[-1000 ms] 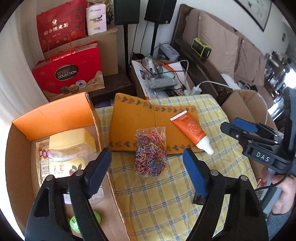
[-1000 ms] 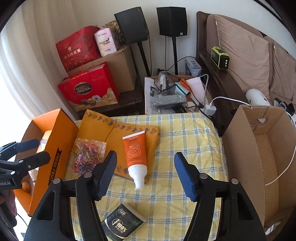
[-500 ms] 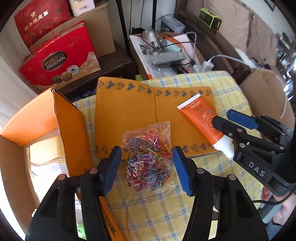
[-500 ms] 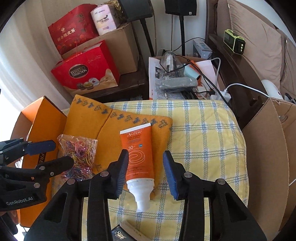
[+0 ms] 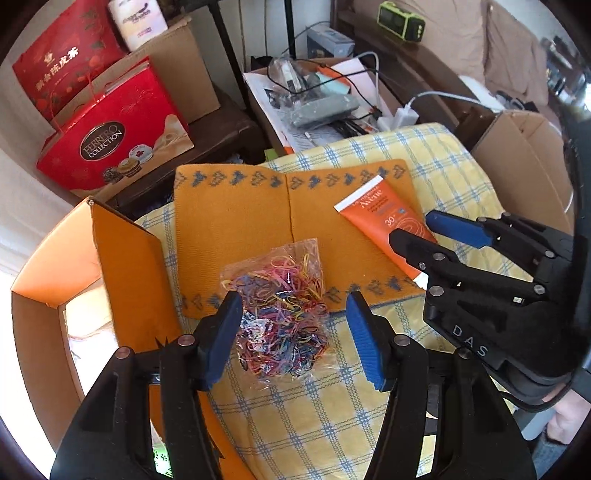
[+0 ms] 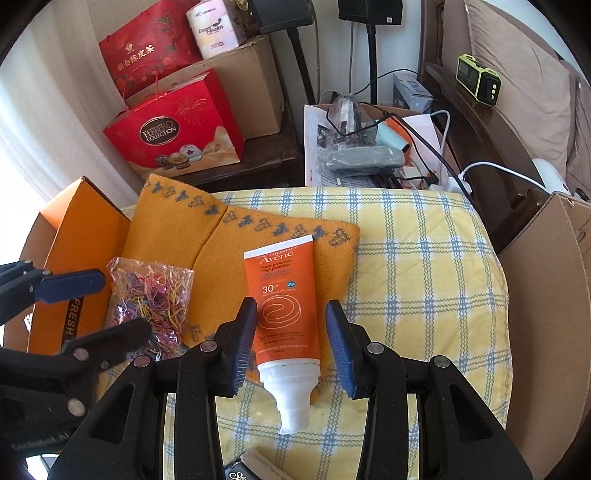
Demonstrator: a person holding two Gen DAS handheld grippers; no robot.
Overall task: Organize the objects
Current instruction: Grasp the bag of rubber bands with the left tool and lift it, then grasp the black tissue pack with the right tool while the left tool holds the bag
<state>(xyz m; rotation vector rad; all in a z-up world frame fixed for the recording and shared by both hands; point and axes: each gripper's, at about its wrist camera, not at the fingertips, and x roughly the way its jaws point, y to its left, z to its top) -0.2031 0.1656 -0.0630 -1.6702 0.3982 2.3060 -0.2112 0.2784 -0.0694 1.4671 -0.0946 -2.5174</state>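
left gripper (image 5: 291, 334) – spread astride bag of hair ties (image 5: 282, 312) | right gripper (image 6: 291, 345) – spread astride sunscreen tube (image 6: 286, 314) | pads to be lowered fully, then closed squarely

Behind your work surface you have a pale wall (image 6: 406, 33) and, on the left, a white curtain (image 6: 33, 122) glowing with strong daylight. Two black speaker stands (image 6: 371, 48) rise against the wall. A dark low wooden stand (image 6: 258, 162) carries a brown cardboard box (image 6: 255, 81) and red gift bags (image 6: 173, 125). To your right runs a dark wooden sofa frame (image 6: 480, 125) with beige cushions (image 6: 517, 77); a green-edged clock (image 6: 478, 79) sits on its ledge. White cables (image 6: 495, 168) trail nearby.
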